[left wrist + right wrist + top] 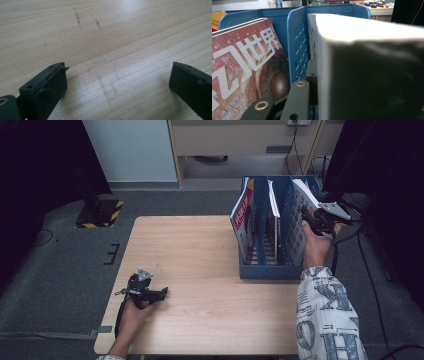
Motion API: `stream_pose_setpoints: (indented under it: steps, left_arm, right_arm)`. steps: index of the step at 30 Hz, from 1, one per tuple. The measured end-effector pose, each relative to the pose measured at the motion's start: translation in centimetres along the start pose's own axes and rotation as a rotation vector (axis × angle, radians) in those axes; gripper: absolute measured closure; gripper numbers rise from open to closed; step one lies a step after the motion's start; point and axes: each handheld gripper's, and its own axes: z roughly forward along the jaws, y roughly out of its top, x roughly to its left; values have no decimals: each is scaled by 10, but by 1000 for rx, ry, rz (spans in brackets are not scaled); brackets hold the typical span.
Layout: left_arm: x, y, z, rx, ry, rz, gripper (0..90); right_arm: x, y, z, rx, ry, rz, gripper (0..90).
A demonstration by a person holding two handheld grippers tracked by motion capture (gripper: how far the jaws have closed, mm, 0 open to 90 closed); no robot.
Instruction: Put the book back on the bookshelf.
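Gripping a thick book [372, 65] between its fingers, right gripper [316, 220] at blue file rack [260, 270] | left gripper [117, 85] resting released on table [112, 37]

Three cameras: one overhead, two riding low.
Looking forward and down from above across the whole table [200, 270]; skimming bare tabletop [105, 37] at close range; pressed against a book [367, 62] inside the blue file rack [298, 40], shared with overhead.

One blue file rack [265, 270] on the surface [200, 250], three compartments across. Three books: one red-covered [242, 217], one in the middle [273, 200], one at the right [301, 205]. Two tongs.
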Motion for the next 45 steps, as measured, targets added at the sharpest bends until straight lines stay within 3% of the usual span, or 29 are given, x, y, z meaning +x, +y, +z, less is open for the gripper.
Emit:
stream_pose_setpoints:
  steps: [10,20,24,28,34,42,45]
  left_arm:
    - [0,0,0,0,-1,0,6]
    - [0,0,0,0,2,-1,6]
    - [0,0,0,0,2,-1,7]
    - [0,0,0,0,2,-1,7]
    - [-1,0,0,0,3,-3,6]
    - [-1,0,0,1,3,-3,6]
    - [-1,0,0,1,3,-3,6]
  right_arm:
    - [2,-7,-6,18,24,-15,720]
    - [3,-10,-18,45,86,-14,680]
    - [10,-10,-19,46,104,-19,609]
    - [16,-11,-21,54,121,-18,430]
    - [21,-13,-33,41,96,-23,253]
    - [19,-13,-45,37,88,-10,173]
    - [19,-13,-47,59,93,1,117]
